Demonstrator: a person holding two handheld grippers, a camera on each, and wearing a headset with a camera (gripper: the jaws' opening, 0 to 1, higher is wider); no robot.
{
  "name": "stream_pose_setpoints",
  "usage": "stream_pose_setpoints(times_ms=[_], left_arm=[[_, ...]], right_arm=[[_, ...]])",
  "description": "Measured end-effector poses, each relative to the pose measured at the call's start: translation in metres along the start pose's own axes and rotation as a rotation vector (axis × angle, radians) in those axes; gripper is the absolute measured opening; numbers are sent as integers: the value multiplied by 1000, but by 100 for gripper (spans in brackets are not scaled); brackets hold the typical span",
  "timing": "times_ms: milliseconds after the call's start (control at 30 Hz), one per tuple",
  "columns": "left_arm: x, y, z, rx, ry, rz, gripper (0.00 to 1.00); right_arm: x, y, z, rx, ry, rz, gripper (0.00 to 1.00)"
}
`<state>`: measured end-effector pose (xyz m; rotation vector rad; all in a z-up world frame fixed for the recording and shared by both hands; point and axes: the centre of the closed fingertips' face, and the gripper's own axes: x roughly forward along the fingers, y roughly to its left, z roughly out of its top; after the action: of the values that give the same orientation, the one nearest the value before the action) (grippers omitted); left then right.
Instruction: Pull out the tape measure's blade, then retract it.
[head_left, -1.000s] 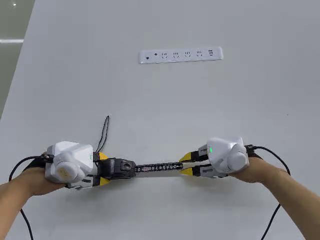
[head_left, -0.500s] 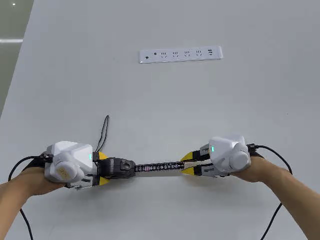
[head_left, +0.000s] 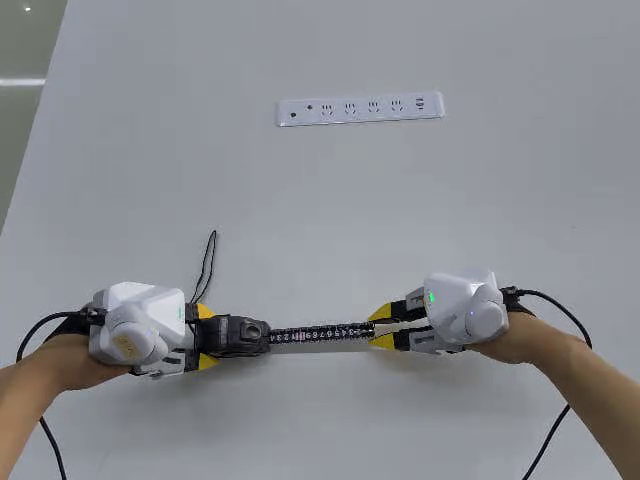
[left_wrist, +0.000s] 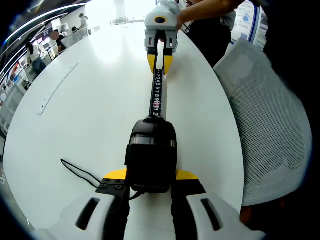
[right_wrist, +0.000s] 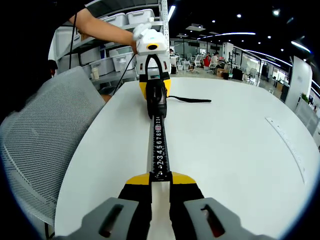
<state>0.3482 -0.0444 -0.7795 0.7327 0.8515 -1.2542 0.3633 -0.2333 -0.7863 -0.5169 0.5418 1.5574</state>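
My left gripper (head_left: 206, 338) clamps the tape measure case (head_left: 240, 336) low over the white table (head_left: 300, 200); my right gripper (head_left: 381, 328) pinches the tip of the blade (head_left: 320, 334). The blade runs straight between them, so retracting means travelling leftward along that line.

Left tongs (head_left: 210, 338), right tongs (head_left: 378, 328) white, yellow-tipped (black cables (head_left: 525, 294)).

Open office-lab, shelved bins (right_wrist: 122, 20), mesh chair (right_wrist: 40, 145)

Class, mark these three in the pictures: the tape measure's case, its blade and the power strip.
tape measure case (left_wrist: 151, 155): left gripper view, top of its black housing.
blade (right_wrist: 160, 147): right gripper view, its numbered face.
power strip (head_left: 360, 108): head view, middle sockets.
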Motion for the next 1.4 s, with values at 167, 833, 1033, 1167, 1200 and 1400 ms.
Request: stream_pose_setpoints(times_ms=[167, 833, 1033, 1167, 1200, 1400], left_arm=[[0, 0, 0, 0, 0, 0, 27], [1, 0, -1, -2, 4, 2, 27], [1, 0, -1, -2, 5, 3, 27], [1, 0, -1, -2, 7, 2, 27], [1, 0, -1, -2, 7, 3, 27], [0, -1, 0, -2, 8, 1, 27]], right_arm=[[-2, 0, -1, -1, 2, 0, 10], [-9, 0, -7, 4, 11, -3, 10], [-10, 0, -8, 3, 14, -1, 10], [-10, 0, -7, 2, 15, 0, 10], [-11, 0, -7, 3, 15, 0, 10], [-12, 0, -8, 5, 16, 2, 10]])
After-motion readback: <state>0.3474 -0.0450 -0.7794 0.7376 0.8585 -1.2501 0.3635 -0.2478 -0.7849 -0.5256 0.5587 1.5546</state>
